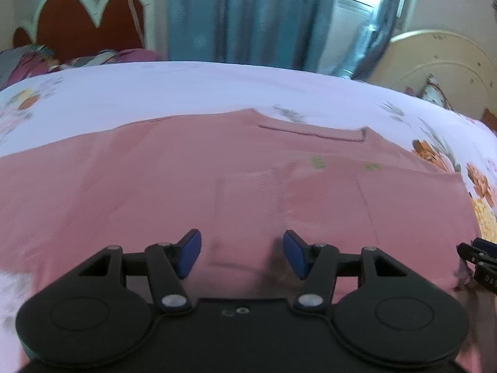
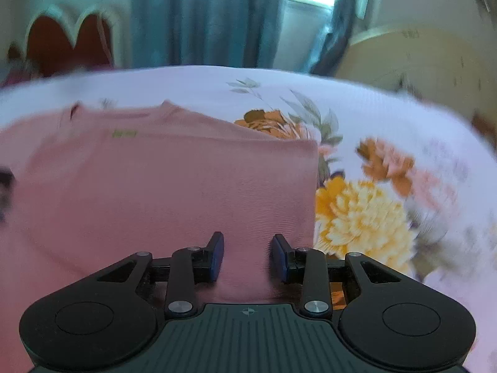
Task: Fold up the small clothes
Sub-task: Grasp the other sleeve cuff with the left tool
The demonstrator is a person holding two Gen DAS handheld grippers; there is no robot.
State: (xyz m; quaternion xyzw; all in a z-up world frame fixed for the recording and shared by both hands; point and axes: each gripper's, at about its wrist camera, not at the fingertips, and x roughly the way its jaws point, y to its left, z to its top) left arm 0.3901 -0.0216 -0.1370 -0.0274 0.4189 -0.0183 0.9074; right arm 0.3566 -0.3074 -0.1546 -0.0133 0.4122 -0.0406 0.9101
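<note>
A pink ribbed shirt (image 1: 192,186) lies flat on the bed, neckline at the far side, partly folded with a straight right edge (image 2: 174,186). My left gripper (image 1: 242,253) is open with blue pads, low over the near part of the shirt, holding nothing. My right gripper (image 2: 248,256) is open over the shirt's near right corner, holding nothing. It also shows at the right edge of the left wrist view (image 1: 480,258).
The bed has a pale floral sheet (image 2: 372,217). A red and cream headboard (image 1: 90,25) and rumpled bedding (image 1: 37,59) are at the far left. Blue curtains (image 1: 248,15) hang behind. A cream footboard (image 1: 441,65) stands at the far right.
</note>
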